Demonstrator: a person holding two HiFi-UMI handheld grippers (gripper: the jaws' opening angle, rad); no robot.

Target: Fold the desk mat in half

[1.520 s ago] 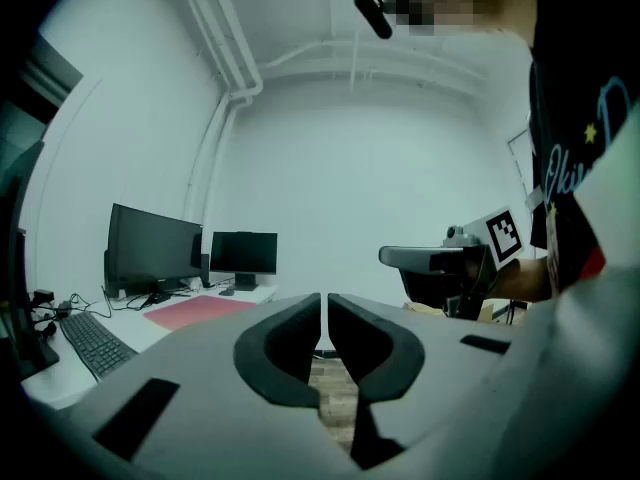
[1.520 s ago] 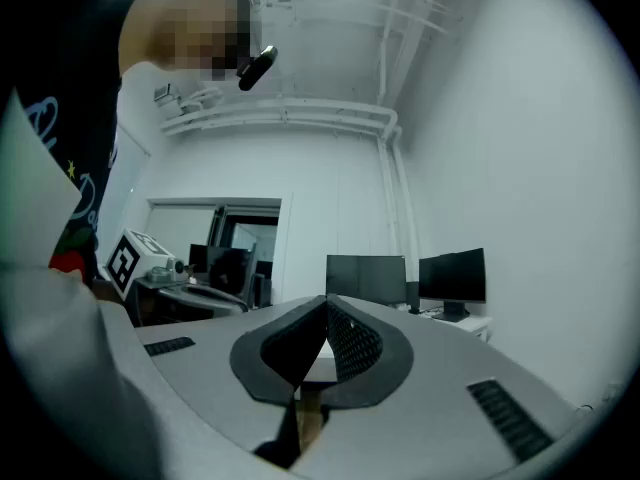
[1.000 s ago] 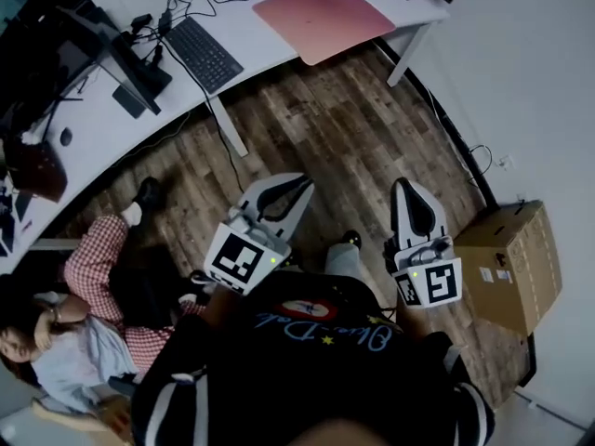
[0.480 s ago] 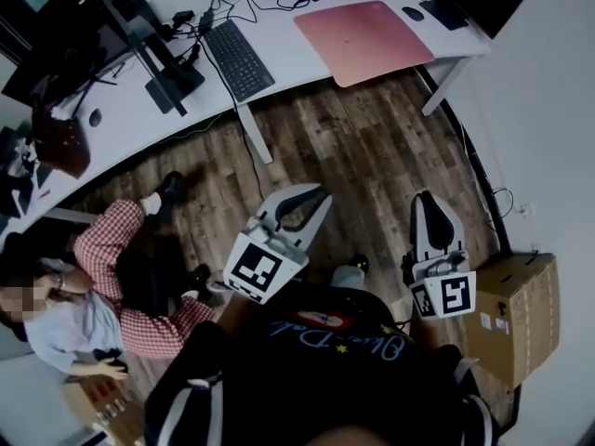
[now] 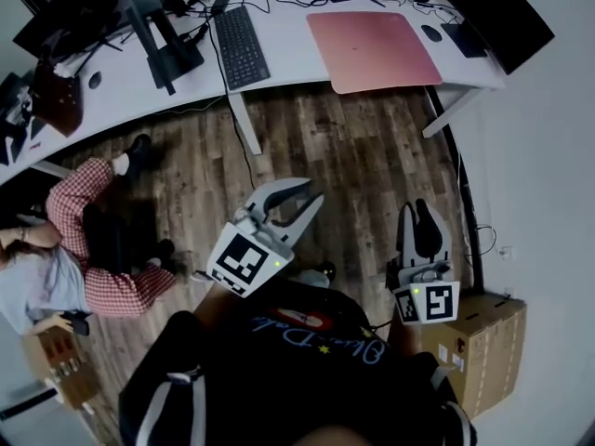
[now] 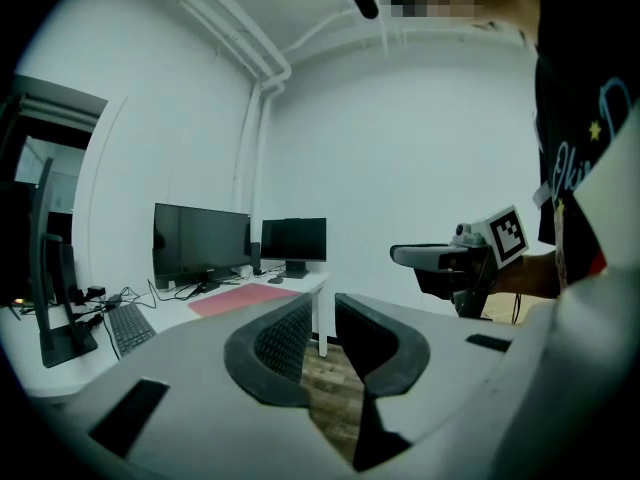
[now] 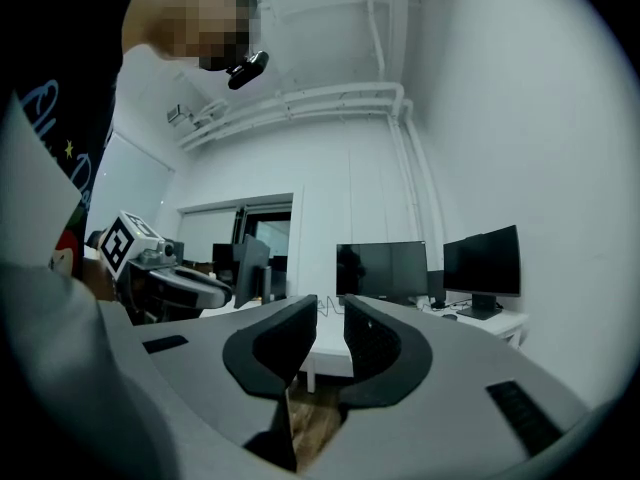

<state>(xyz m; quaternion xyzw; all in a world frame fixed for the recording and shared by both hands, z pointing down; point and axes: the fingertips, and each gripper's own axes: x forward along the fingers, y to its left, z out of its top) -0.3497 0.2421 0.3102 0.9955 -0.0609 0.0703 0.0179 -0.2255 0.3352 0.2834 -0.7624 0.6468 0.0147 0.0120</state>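
The pink desk mat (image 5: 372, 49) lies flat on the white desk (image 5: 288, 63) at the far side of the room, and shows small in the left gripper view (image 6: 240, 300). Both grippers are held over the wooden floor, well short of the desk. My left gripper (image 5: 293, 195) (image 6: 322, 310) points toward the desk with its jaws opening, a narrow gap and nothing between them. My right gripper (image 5: 421, 216) (image 7: 330, 310) is beside it on the right. Its jaws are opening too, and they hold nothing.
A keyboard (image 5: 240, 45), monitor stands (image 5: 167, 59), cables and a mouse (image 5: 430, 32) share the desk. A person in a checked shirt (image 5: 88, 240) sits on the floor at left. A cardboard box (image 5: 474, 351) stands at right by the wall. Desk legs (image 5: 244, 124) reach the floor.
The head view has swung, so the desk and mat now sit more to the right and nearer the top. Both grippers' jaws have parted slightly.
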